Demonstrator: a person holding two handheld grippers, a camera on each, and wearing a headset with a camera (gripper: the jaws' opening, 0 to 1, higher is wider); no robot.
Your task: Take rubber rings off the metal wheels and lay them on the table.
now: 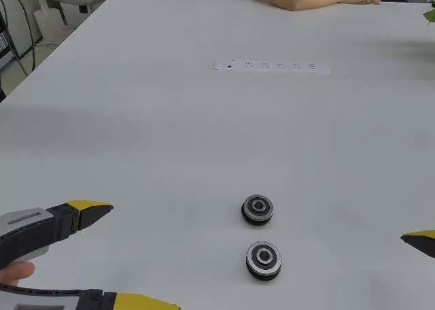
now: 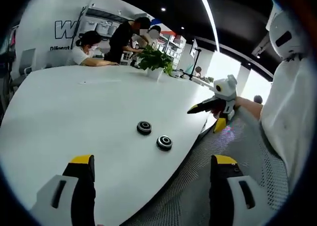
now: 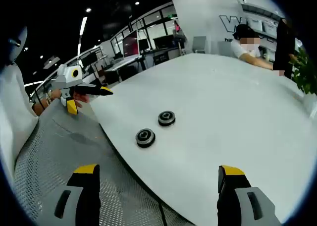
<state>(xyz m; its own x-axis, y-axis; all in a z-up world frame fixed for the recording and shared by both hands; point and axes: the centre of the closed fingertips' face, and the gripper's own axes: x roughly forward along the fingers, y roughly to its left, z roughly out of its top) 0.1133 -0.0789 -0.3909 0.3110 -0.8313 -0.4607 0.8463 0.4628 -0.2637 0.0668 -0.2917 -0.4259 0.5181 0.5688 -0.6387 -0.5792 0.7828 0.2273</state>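
Metal wheel (image 1: 257, 209) sits at twelve o'clock of its twin (image 1: 264, 260). Left gripper (image 2: 152, 161) and right gripper (image 3: 158, 170) gape wide, empty.

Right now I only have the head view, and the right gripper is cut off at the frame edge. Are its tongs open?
Observer: Yes. In the right gripper view the right gripper has its tongs spread wide, nothing between them.
Operator: Is it near the wheels?
Observer: No. The left gripper view shows it by the edge of the table, well apart from both wheels.
Operator: Who is at the table's far end?
Observer: A seated person, with a standing person and a potted plant beside them.
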